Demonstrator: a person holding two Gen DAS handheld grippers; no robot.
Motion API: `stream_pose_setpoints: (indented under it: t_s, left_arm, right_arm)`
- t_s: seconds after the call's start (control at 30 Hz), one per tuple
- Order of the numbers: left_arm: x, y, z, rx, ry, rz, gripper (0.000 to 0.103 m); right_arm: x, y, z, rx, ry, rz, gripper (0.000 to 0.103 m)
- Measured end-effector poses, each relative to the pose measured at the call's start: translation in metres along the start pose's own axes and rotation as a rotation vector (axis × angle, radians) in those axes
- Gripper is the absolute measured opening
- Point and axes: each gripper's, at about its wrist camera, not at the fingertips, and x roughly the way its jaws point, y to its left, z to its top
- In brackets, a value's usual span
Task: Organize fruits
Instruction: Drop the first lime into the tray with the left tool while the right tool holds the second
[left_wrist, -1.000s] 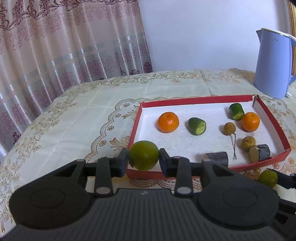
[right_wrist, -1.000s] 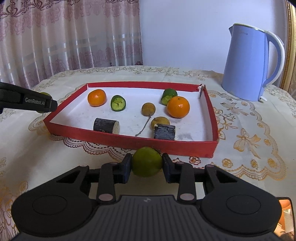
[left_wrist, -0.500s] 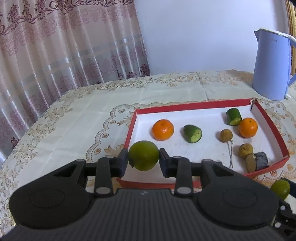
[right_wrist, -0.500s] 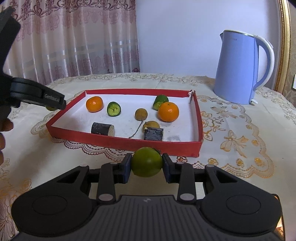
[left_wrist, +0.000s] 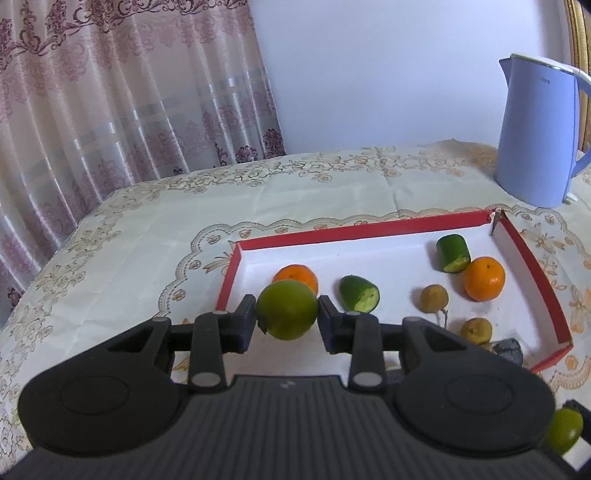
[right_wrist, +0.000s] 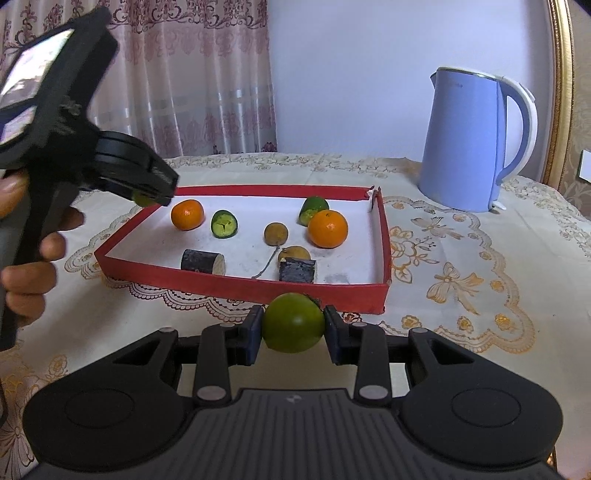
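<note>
My left gripper (left_wrist: 287, 314) is shut on a green citrus fruit (left_wrist: 287, 309), held in the air over the left near corner of the red-rimmed tray (left_wrist: 354, 228). My right gripper (right_wrist: 293, 325) is shut on a second green citrus fruit (right_wrist: 293, 323), raised just in front of the tray's near wall (right_wrist: 240, 286). The tray holds two oranges (right_wrist: 187, 214) (right_wrist: 327, 228), two cut cucumber pieces (right_wrist: 224, 223), two small brown fruits (right_wrist: 276, 232) and two dark cut stubs (right_wrist: 202, 260). The left gripper also shows in the right wrist view (right_wrist: 147, 197), above the tray's left corner.
A blue electric kettle (right_wrist: 474, 138) stands on the patterned tablecloth (right_wrist: 461, 273) behind and right of the tray. A curtain (left_wrist: 110, 110) hangs at the far left, beyond the table edge. A hand (right_wrist: 26, 266) holds the left gripper's handle.
Both grippers have risen with their green fruits. The left one has moved up from the tray's near left wall and over the tray's corner. The right one lifted off the cloth.
</note>
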Motion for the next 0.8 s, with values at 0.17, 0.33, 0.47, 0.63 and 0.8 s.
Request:
stream_pose_setpoints:
  t_s: [0.17, 0.33, 0.47, 0.63, 0.8]
  left_arm:
    - [0.014, -0.007, 0.005, 0.005, 0.018, 0.004, 0.033]
    - [0.029, -0.012, 0.008, 0.014, 0.034, 0.008, 0.033]
    - [0.038, -0.016, 0.007, 0.019, 0.045, 0.0, 0.033]
    - [0.048, -0.021, 0.007, 0.03, 0.053, 0.001, 0.033]
    - [0.054, -0.024, 0.009, 0.035, 0.059, 0.002, 0.033]
  right_arm:
    - [-0.001, 0.001, 0.001, -0.004, -0.001, 0.002, 0.034]
    - [-0.002, 0.001, 0.002, -0.011, -0.003, 0.004, 0.034]
    - [-0.002, 0.002, 0.002, -0.013, -0.003, 0.003, 0.034]
    - [-0.003, 0.003, 0.003, -0.016, -0.005, 0.006, 0.034]
    - [-0.003, 0.003, 0.004, -0.017, -0.005, 0.006, 0.034]
